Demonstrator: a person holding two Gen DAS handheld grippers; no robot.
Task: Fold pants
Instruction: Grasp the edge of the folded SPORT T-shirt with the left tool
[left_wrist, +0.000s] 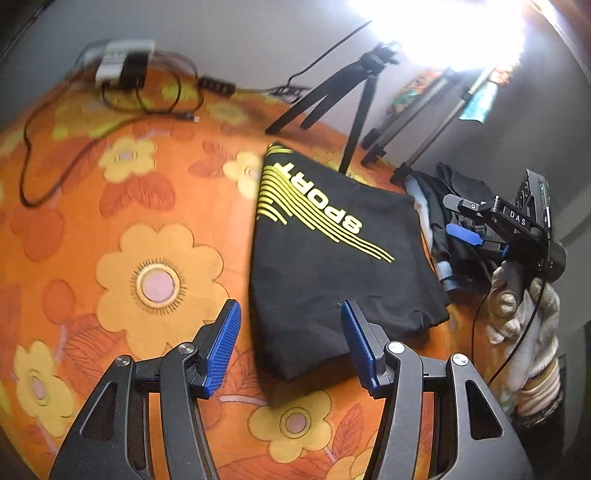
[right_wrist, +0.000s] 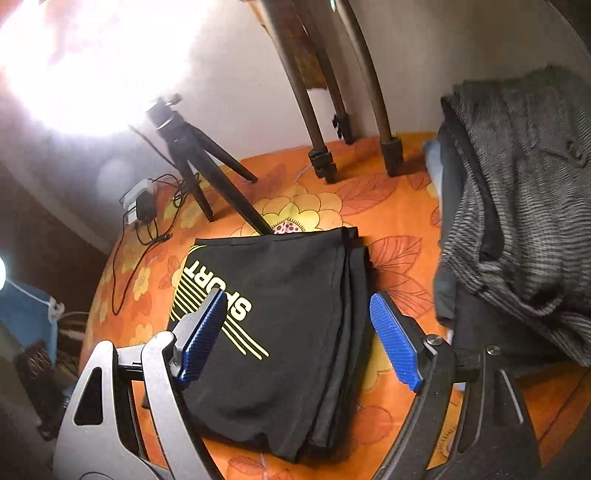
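Between both sets of spread jaws: one folded pants bundle (SPORT print up) on the flowered tabletop. Left gripper and right gripper empty. Two tripods beyond.

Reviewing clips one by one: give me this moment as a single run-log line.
pants: folded, flat on bedspread | left tongs: open, empty | right tongs: open, empty, above pants | clothes pile: beside pants

matt black cloth pants, ribbed blue fingers
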